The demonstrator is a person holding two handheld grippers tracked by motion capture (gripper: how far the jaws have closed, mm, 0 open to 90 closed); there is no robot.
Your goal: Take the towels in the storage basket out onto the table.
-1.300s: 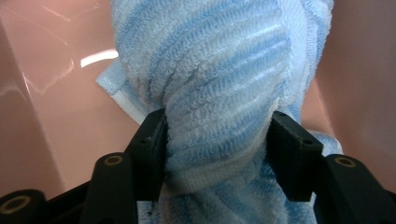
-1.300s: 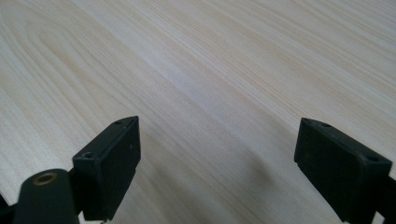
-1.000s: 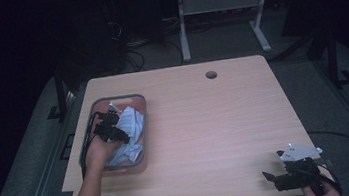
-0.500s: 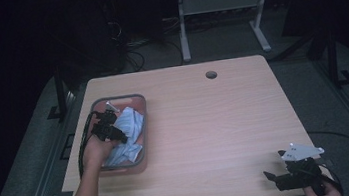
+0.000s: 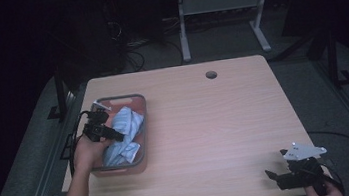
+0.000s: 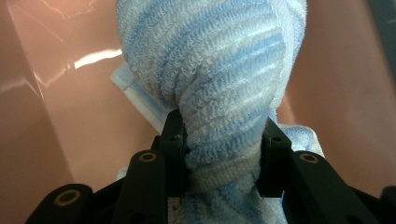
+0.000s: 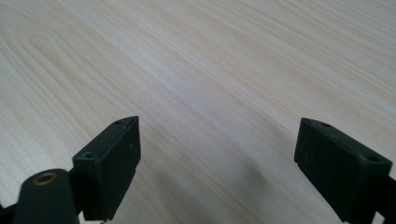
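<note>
Towel [image 6: 219, 93]: blue-and-white striped terry, bunched, lying in pink bin [image 5: 135, 103] at table's [image 5: 217, 138] left side. Left gripper [image 5: 116, 134] over bin, jaws just closed, now clamped on gathered fold; fabric fans out ahead of jaws, long axis along gripper line. More cloth [image 5: 119, 154] slack below in bin. Right gripper [image 5: 272, 175] well apart at near right corner, jaws spread wide, nothing between them. Left hand nearer; judged: lift-out underway.

Wooden table [image 5: 217, 133], round hole [image 5: 211, 75], floor cables [image 5: 127, 40]
</note>
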